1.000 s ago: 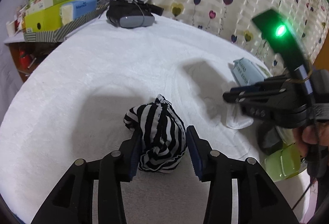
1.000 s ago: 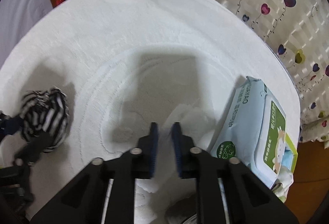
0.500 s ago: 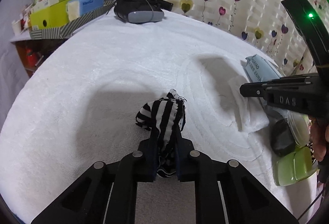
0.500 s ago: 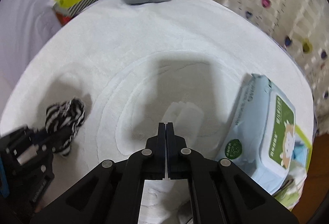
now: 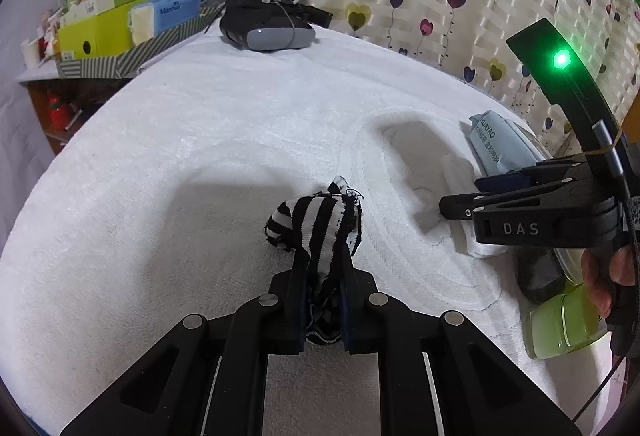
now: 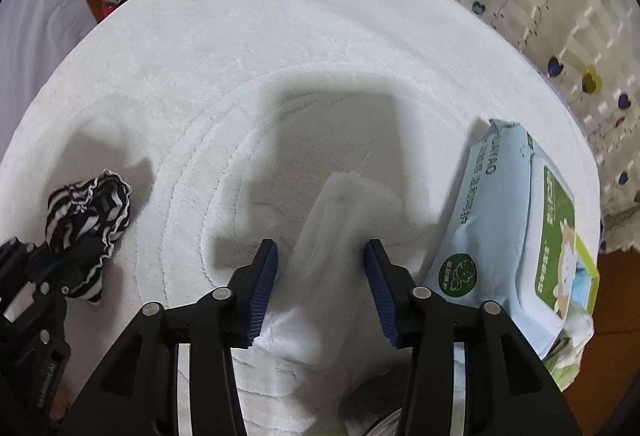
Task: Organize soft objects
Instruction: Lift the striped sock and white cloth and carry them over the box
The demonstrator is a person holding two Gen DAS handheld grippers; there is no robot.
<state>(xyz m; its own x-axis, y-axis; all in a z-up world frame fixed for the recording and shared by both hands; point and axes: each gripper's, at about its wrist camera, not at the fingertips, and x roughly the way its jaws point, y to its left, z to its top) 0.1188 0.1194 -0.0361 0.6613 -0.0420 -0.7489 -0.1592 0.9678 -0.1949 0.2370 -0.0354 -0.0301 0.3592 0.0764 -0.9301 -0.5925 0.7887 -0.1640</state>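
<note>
A black-and-white striped cloth (image 5: 318, 226) lies bunched on the white fluffy cover (image 5: 200, 140). My left gripper (image 5: 323, 276) is shut on its near end. The cloth also shows at the left of the right wrist view (image 6: 88, 212). A folded white cloth (image 6: 332, 236) lies on the cover between the fingers of my right gripper (image 6: 322, 260), which is open around it. In the left wrist view the right gripper (image 5: 460, 202) stands at the right over the white cloth (image 5: 460, 176).
A pale blue wet-wipes pack (image 6: 516, 236) lies at the right edge. A grey and black headset (image 5: 266, 30) sits at the back. Boxes in a striped tray (image 5: 120, 24) stand back left. A green jar (image 5: 560, 324) and a dark object (image 5: 536, 276) sit front right.
My left gripper closed on the striped cloth and holds it. My right gripper, shut half a second ago, has opened and moved down around the white cloth.
</note>
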